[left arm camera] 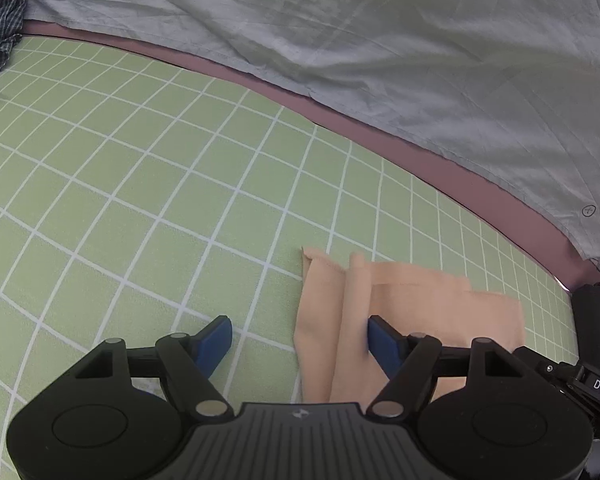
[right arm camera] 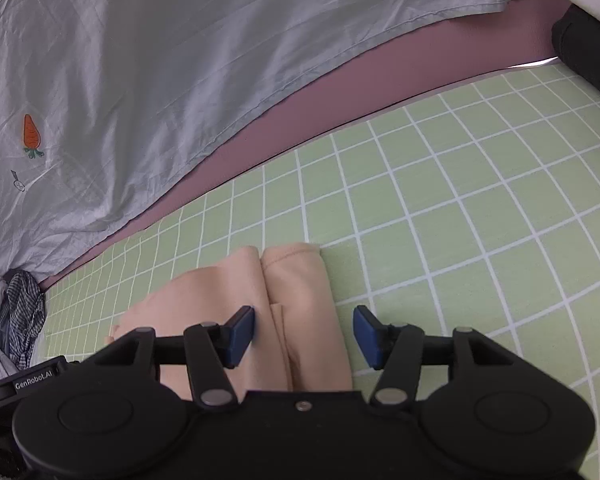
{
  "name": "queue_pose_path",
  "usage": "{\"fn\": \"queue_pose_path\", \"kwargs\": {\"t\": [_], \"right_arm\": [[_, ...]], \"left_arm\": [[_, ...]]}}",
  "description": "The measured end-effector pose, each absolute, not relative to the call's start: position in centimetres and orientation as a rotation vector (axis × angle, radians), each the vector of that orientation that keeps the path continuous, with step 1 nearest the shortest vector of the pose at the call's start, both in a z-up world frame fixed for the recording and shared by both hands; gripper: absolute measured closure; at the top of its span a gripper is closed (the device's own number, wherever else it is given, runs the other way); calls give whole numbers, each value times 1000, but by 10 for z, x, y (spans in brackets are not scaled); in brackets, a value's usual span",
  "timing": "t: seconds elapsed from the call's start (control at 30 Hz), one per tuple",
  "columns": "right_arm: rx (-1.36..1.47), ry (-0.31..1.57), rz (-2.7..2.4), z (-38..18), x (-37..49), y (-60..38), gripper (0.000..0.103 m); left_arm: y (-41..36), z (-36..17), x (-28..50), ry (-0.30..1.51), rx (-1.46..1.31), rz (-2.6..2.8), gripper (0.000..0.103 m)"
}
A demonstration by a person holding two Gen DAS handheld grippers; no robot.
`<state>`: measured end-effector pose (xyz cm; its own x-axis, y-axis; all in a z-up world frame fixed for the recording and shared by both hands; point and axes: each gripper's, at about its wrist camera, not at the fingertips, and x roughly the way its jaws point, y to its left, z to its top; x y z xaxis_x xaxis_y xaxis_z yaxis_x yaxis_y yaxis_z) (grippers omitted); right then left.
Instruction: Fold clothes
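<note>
A peach-coloured garment (left arm camera: pixel 412 300) lies folded flat on the green grid mat (left arm camera: pixel 140 200). My left gripper (left arm camera: pixel 300 340) stands open over its left edge: the right blue pad (left arm camera: pixel 384 344) is above the cloth, the left pad above bare mat. In the right wrist view the same garment (right arm camera: pixel 296 292) lies with a fold line down its middle. My right gripper (right arm camera: pixel 304 336) is open above its right half, the pads apart and not pressing on the cloth. Whether either gripper touches the garment I cannot tell.
A pale grey sheet (right arm camera: pixel 140 80) with a carrot print (right arm camera: pixel 31 136) covers the far side, past a mauve strip (left arm camera: pixel 460 176). A crumpled checked garment (right arm camera: pixel 24 312) lies at the mat's left end. A black object (right arm camera: pixel 588 52) stands at the right edge.
</note>
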<state>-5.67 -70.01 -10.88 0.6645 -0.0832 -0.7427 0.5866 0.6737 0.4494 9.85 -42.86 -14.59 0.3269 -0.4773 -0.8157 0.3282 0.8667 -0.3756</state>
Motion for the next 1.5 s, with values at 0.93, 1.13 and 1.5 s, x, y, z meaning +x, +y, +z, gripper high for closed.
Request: {"fn": "queue_pose_path", "kwargs": {"t": [0.93,1.13,1.5], "right_arm": [[848,788,-321,-107,-86,-652,76],[899,735,-314,-84,-117,-642,82],[959,607,-460,-36,-252,-607,82]], "left_arm": [[-431,-136,22,1174,-274,-691,84],[-414,-114,-9,1175,-270,-736,86],[-418,-74,-113,1211,-208,-969,86]]}}
